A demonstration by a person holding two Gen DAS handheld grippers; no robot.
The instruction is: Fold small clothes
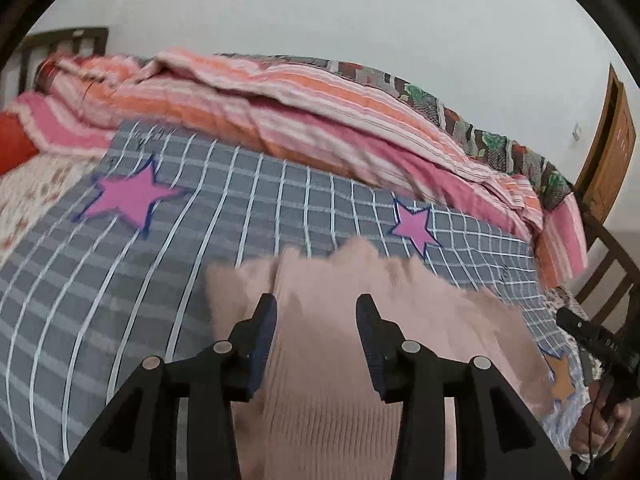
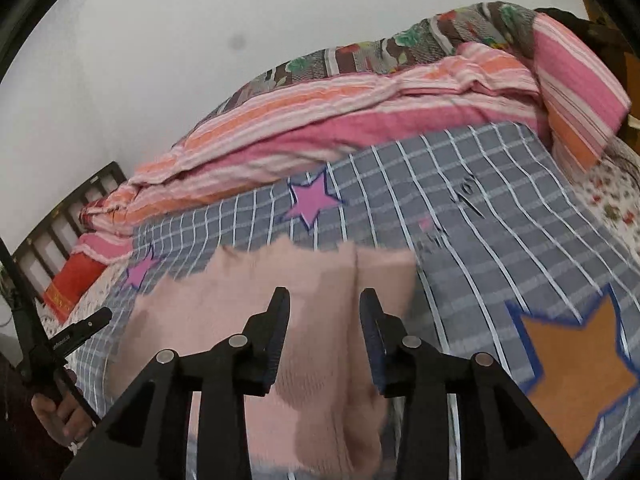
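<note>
A pale pink ribbed knit garment (image 1: 320, 380) lies on a grey checked sheet (image 1: 240, 200) printed with pink and orange stars. My left gripper (image 1: 315, 300) hovers over the garment's left part, its jaws apart with nothing pinched between them. In the right wrist view the same garment (image 2: 240, 280) shows a lengthwise fold line near its right side. My right gripper (image 2: 325, 294) stands open above that side, its pads clear of the cloth. The near edge of the garment is hidden under both grippers.
A bunched pink and orange striped quilt (image 1: 320, 100) runs along the far side of the bed, with a floral blanket (image 1: 460, 120) behind it. A wooden headboard (image 1: 60, 44) and a red pillow (image 1: 12, 140) lie left; a wooden door (image 1: 612, 140) stands right. A person's hand (image 1: 600, 428) shows at the edge.
</note>
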